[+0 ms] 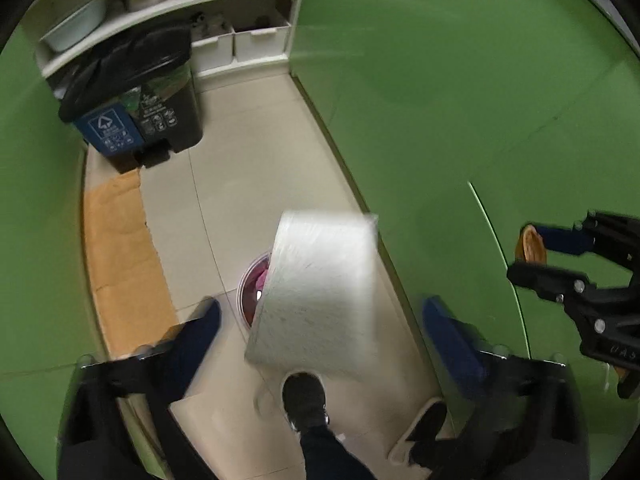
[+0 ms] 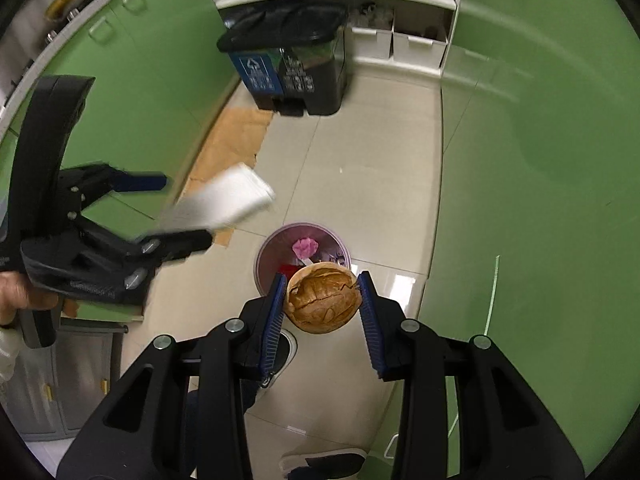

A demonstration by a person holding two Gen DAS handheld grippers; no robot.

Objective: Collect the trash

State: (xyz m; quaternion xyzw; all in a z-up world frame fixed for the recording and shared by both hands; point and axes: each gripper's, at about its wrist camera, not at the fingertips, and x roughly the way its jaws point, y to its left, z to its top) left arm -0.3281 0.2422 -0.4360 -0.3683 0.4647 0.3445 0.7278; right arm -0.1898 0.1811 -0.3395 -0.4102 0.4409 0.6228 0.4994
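1. In a narrow kitchen aisle lined with green cabinets (image 1: 460, 100), a person stands over a small round waste bin (image 2: 276, 248) on the pale tiled floor (image 2: 352, 168), one tool in each hand.

2. The right tool (image 2: 322, 304) is clamped on a brown, cracked walnut-like shell (image 2: 322, 303), its blue-padded fingers (image 2: 370, 320) pressing both sides; the shell hangs just above the bin's near rim.

3. The left tool (image 1: 320, 320) has its fingers spread wide apart, gripping nothing; a white foam block (image 1: 320, 292), blurred, sits in mid-air between them, touching neither finger, directly above the bin (image 1: 250, 280).

4. From the right wrist view the same white block (image 2: 228, 200) appears tilted just beyond the left tool's (image 2: 186, 212) fingertips, to the left of the bin and higher than it.

5. Inside the bin lie a crumpled pink scrap (image 2: 305, 246) and something red that cannot be made out.

6. At the aisle's far end a dark two-compartment pedal bin (image 1: 140, 96) with a blue recycling label stands closed below white shelves (image 1: 168, 4) holding metal pots and a pale basin.

7. A sheet of brown cardboard (image 1: 120, 248) lies flat along the left cabinet base.

8. The person's dark shoe (image 1: 305, 400) shows near the small bin.
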